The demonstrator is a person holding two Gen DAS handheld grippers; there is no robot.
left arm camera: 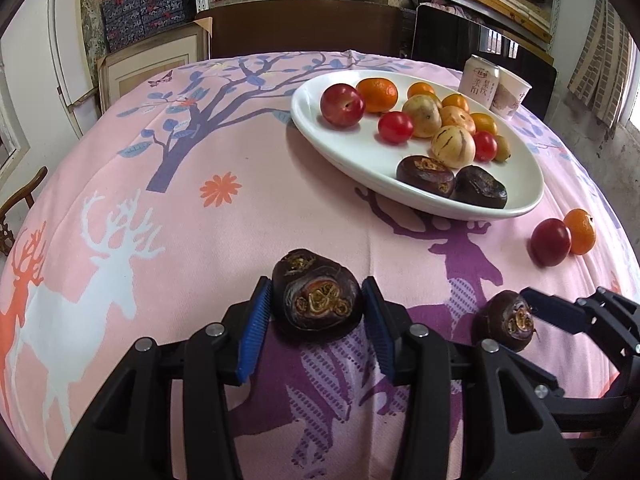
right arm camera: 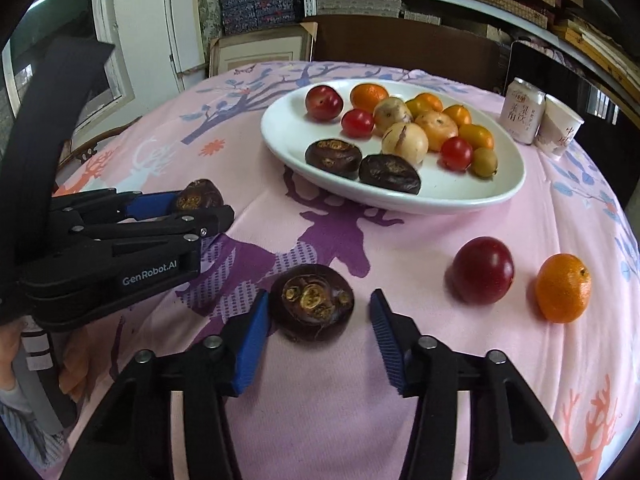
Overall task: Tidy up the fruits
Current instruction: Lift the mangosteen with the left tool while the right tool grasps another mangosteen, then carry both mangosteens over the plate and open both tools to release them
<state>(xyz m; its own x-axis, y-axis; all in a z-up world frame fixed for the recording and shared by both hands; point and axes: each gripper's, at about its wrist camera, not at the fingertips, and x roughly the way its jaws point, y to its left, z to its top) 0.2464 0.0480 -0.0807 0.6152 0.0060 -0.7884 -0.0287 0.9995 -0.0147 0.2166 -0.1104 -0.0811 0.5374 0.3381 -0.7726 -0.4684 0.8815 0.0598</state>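
Observation:
A dark water chestnut [left arm camera: 316,304] sits off the pink cloth between the blue pads of my left gripper [left arm camera: 317,292], which is shut on it; the right wrist view shows the same gripper [right arm camera: 204,206] at the left. A second water chestnut [right arm camera: 312,306] lies on the cloth between the pads of my right gripper [right arm camera: 319,296]. Its left pad is against the chestnut, but a gap shows at the right pad. The white plate [right arm camera: 280,140] beyond holds two more chestnuts, plums, mandarins, pale melons and small tomatoes. A loose plum [right arm camera: 484,270] and a mandarin [right arm camera: 563,288] lie to the right.
A drink can [right arm camera: 522,110] and a paper cup [right arm camera: 558,126] stand behind the plate at the right. The round table drops away on every side. Shelves with boxes fill the back wall, and a wooden chair [left arm camera: 20,196] stands at the left.

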